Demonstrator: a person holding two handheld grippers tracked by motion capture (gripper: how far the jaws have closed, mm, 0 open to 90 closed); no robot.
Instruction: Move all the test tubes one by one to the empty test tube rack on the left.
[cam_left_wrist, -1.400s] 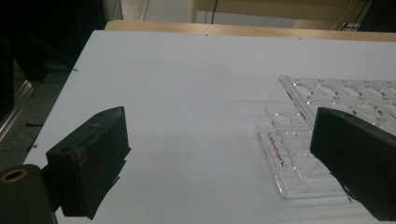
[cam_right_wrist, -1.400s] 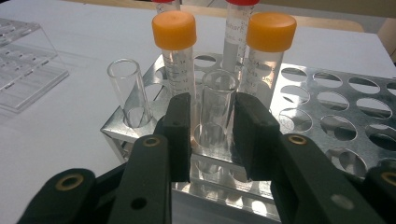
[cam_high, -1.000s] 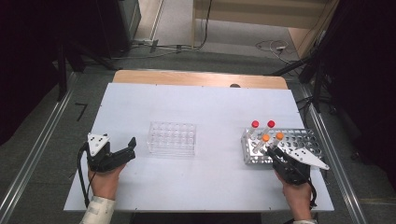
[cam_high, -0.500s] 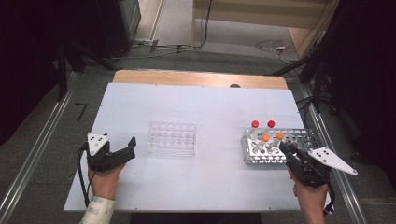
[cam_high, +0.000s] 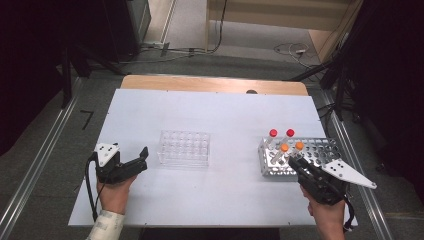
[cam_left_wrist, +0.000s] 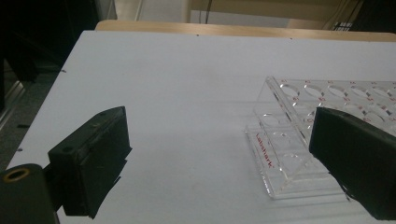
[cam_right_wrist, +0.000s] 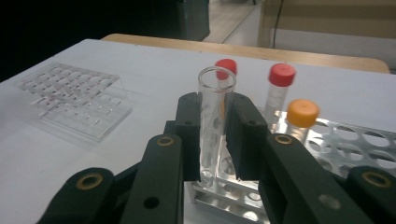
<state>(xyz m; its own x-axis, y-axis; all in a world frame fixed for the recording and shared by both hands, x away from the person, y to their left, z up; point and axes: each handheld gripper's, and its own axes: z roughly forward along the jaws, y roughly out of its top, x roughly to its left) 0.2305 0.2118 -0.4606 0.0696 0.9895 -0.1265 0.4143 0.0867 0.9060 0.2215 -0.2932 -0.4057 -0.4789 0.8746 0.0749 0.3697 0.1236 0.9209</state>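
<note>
Overhead, the white rectangular table (cam_high: 220, 120) sits on grey floor, a wooden strip (cam_high: 210, 84) along its far edge. Bare surface separates the clear plastic rack (cam_high: 184, 148) from the perforated metal rack (cam_high: 320, 150) near the right edge. The right gripper (cam_right_wrist: 218, 135) clamps a clear uncapped tube (cam_right_wrist: 212, 126), seemingly lifted partway out. The left gripper (cam_left_wrist: 219, 154) rests unclenched.

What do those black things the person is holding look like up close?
Each tool, left and right, is black, with two blocky jaws on linked bars with brass-coloured pins. A grey three-cornered plate sits on top, and a black cable trails back. A pale patterned sleeve covers the left wrist.
</note>
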